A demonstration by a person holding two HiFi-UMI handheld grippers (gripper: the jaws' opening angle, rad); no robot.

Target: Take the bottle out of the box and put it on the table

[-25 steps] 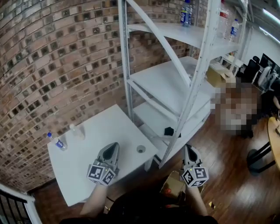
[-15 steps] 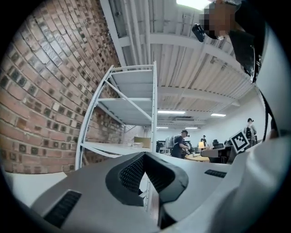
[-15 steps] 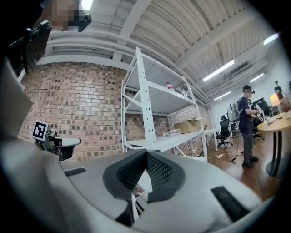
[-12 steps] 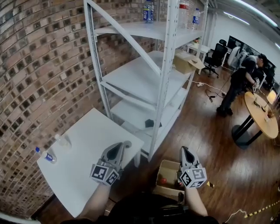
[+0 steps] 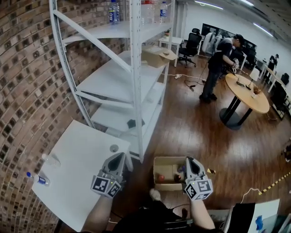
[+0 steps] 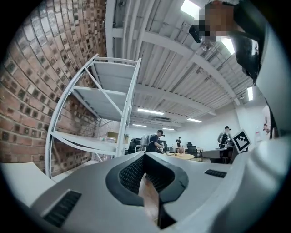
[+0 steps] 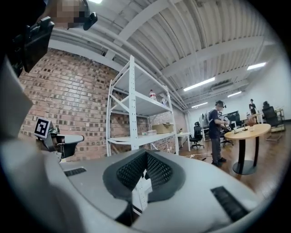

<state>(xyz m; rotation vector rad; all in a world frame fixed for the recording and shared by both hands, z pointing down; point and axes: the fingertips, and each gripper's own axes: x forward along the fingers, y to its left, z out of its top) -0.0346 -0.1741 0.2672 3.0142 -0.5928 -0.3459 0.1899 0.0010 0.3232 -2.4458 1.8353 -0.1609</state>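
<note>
An open cardboard box [image 5: 169,185] stands on the wooden floor just right of the white table [image 5: 72,168]. It holds small items, one of them red [image 5: 161,177]; I cannot make out a bottle among them. My right gripper [image 5: 188,159] [image 7: 145,152] hovers level over the box's right side, shut and empty. Over the table's right edge, my left gripper [image 5: 122,156] [image 6: 144,154] has its jaw tips together with nothing in them. A blue-capped bottle [image 5: 37,179] and a clear bottle [image 5: 51,159] lie on the table's far left.
A tall white metal rack [image 5: 135,82] rises behind the table and box, with bottles [image 5: 113,11] on top and a carton [image 5: 157,55] on a shelf. A small round object [image 5: 113,148] sits near the table's corner. A person [image 5: 222,57] stands by a round table [image 5: 245,93].
The view has swung right, and the box has come fully into sight. Both grippers moved right, the left from over the table's middle to its edge, the right to over the box.
</note>
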